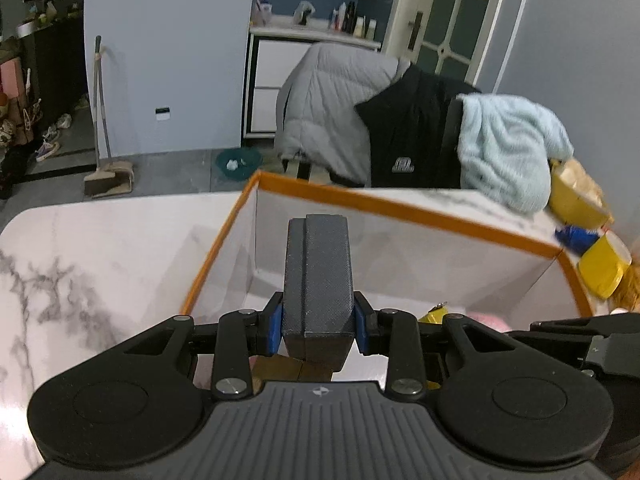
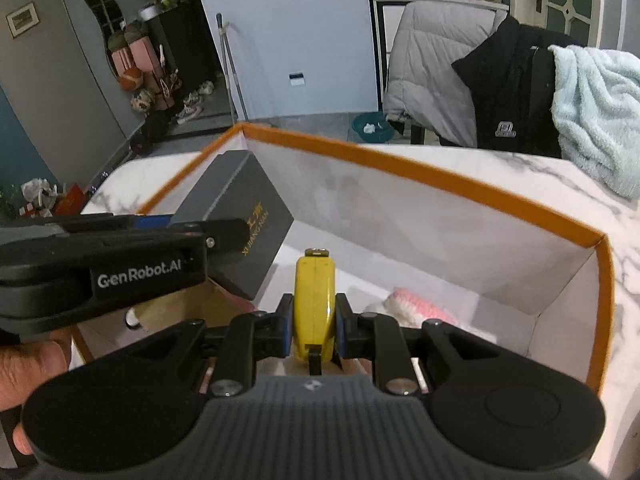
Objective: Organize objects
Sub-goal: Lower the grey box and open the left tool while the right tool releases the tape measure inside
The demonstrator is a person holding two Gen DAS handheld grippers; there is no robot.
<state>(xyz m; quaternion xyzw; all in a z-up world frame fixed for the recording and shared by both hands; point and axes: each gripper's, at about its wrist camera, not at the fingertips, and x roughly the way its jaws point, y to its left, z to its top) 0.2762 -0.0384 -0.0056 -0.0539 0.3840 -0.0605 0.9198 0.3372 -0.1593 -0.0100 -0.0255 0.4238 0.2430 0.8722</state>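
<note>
One marble table (image 1: 80,260) (grey-veined) bears an orange-rimmed box (image 1: 400,206); coats (image 1: 340,112) behind.

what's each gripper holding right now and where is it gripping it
Left gripper clamps the dark gray box by its near end. Right gripper clamps the yellow tape measure across its flat sides.

Marbled tabletop (image 1: 80,248) lower left. Pale blue wall (image 1: 168,52) upper centre. Broom (image 1: 102,128) leaning at left. Grey puffer jacket (image 1: 332,100) on chair, glazed door (image 1: 452,16) upper right.
</note>
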